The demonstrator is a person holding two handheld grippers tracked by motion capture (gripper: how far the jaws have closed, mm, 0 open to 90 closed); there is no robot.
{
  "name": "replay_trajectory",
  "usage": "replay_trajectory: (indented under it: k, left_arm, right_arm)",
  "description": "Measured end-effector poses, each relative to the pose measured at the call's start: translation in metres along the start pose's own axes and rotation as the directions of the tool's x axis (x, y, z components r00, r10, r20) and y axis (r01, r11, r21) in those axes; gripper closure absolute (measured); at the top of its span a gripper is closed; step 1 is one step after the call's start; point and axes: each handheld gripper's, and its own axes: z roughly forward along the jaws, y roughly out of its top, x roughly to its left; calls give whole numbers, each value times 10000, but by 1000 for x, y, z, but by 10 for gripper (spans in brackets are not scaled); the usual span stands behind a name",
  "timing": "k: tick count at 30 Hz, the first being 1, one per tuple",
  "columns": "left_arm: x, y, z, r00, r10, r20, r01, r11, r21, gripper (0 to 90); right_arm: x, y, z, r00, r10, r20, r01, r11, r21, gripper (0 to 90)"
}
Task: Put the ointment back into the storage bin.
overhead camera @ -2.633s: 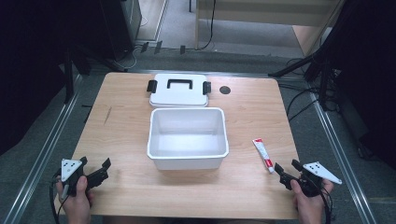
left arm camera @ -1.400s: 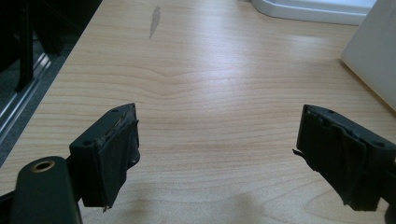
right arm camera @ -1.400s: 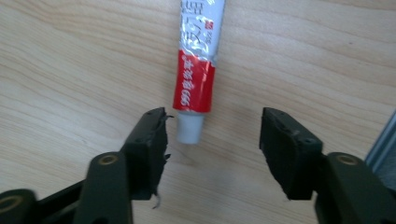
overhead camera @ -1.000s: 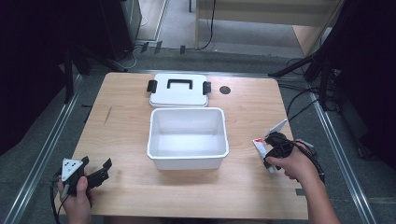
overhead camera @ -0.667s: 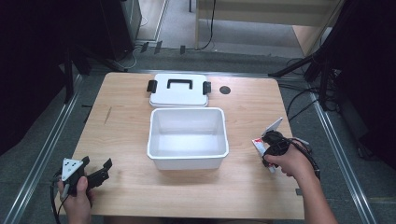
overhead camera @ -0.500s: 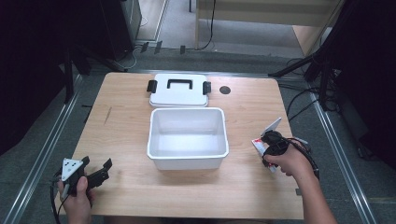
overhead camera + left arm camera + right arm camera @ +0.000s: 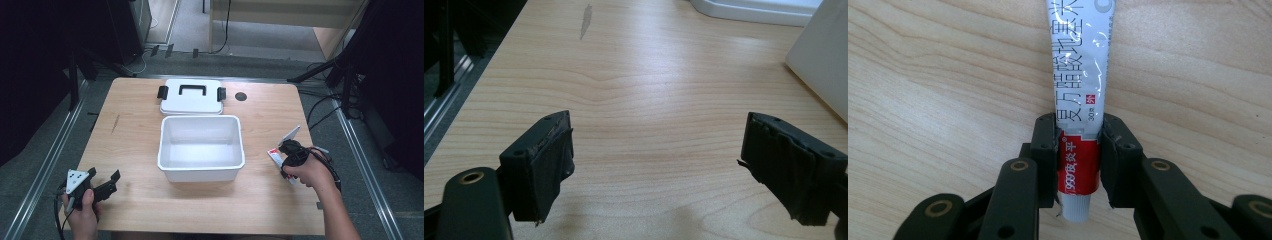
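Tube (image 7: 1079,105), white w/ red band near the cap end, lies flat on the wooden worktop (image 7: 130,135) at mid-right of the high view (image 7: 274,156), just right of the white bin (image 7: 201,147) but apart from it. In the right gripper view it runs up the centre; its top is cut off by the frame edge, so the far end can't be seen, and the print is only partly readable ("30" + Chinese characters). Right claw (image 7: 1079,160) is clenched on the tube's red band, one jaw on each side, cap end poking out below btwn the jaws. In the high view the right claw (image 7: 289,150) is mostly hidden under the hand (image 7: 306,170), and most of the tube is covered too; only its upper-left tip shows. Bin is open, inside looks bare. Lid (image 7: 191,96) w/ black handle and side clips lies flat just behind the bin, near top centre. Small dark round spot (image 7: 241,96) right of the lid, too small to tell what it is. Left claw (image 7: 102,184) at lower left, held by the left hand (image 7: 82,212), released: in the left gripper view (image 7: 656,165) jaws stand wide apart over bare wood, nothing btwn them; bin wall is cut off at the right edge.
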Motion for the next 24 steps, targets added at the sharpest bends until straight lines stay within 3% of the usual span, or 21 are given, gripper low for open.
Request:
replay_trajectory:
  k: [10,19,24]
  left_arm:
    - [0,0,0,10000,6,-21,-6,10000,16,140]
    - [0,0,0,10000,17,-21,-17,10000,10,140]
    - [0,0,0,10000,-4,-20,4,10000,21,140]
  right_arm:
    - [1,2,-7,9997,136,-225,-137,9999,-26,724]
    - [5,4,-30,9992,233,-318,-242,9993,-281,725]
    - [10,8,-43,9991,29,-429,-48,9990,-443,725]
